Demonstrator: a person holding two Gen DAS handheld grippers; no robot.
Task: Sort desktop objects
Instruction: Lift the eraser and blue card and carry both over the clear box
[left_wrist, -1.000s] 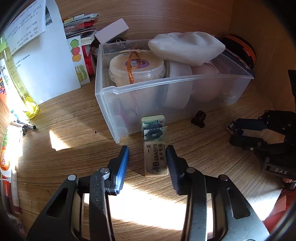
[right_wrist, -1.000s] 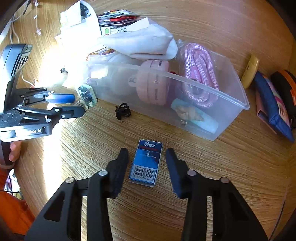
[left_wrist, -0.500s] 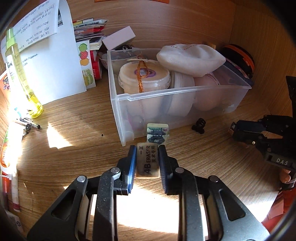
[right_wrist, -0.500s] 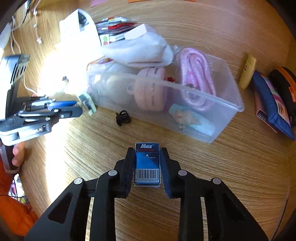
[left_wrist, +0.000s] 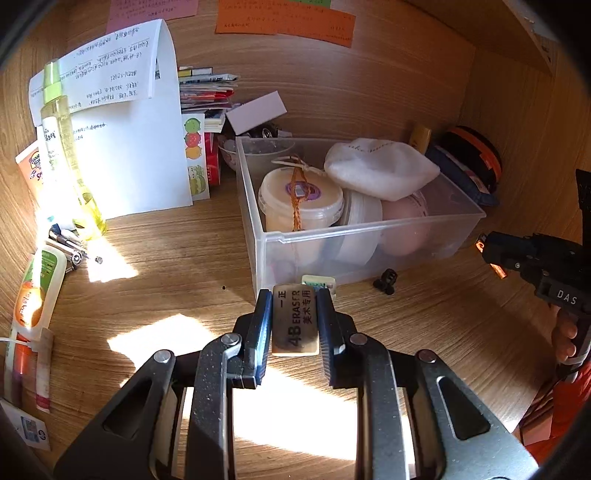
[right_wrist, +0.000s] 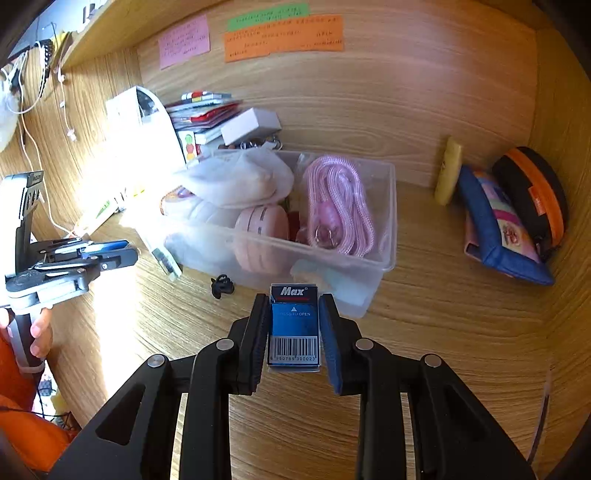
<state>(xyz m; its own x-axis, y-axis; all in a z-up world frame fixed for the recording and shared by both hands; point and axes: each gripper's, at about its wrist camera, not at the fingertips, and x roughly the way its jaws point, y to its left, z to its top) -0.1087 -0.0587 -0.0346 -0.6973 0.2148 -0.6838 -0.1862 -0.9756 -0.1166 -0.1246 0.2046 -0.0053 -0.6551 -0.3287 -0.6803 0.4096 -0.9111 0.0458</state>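
Observation:
My left gripper (left_wrist: 294, 314) is shut on a beige 4B eraser (left_wrist: 295, 320) and holds it above the wooden desk, in front of the clear plastic bin (left_wrist: 369, 236). A second small eraser (left_wrist: 320, 282) lies against the bin's front wall. My right gripper (right_wrist: 293, 325) is shut on a blue Max staple box (right_wrist: 293, 325), lifted in front of the same bin (right_wrist: 384, 258). The bin holds a round tub (left_wrist: 301, 201), a white cloth (left_wrist: 380, 168) and a pink cord (right_wrist: 338, 206). The left gripper also shows at the left of the right wrist view (right_wrist: 122, 253).
A black clip (left_wrist: 386, 281) lies by the bin's front; it also shows in the right wrist view (right_wrist: 221, 286). Papers (left_wrist: 129, 147), a yellow bottle (left_wrist: 66, 147), tubes and pens stand left. A blue pouch (right_wrist: 498, 229) and orange-black case (right_wrist: 535, 195) sit right.
Both grippers closed: the left on the 4B eraser, the right on the Max box. Both then lifted their objects and tilted up, showing more of the back wall.

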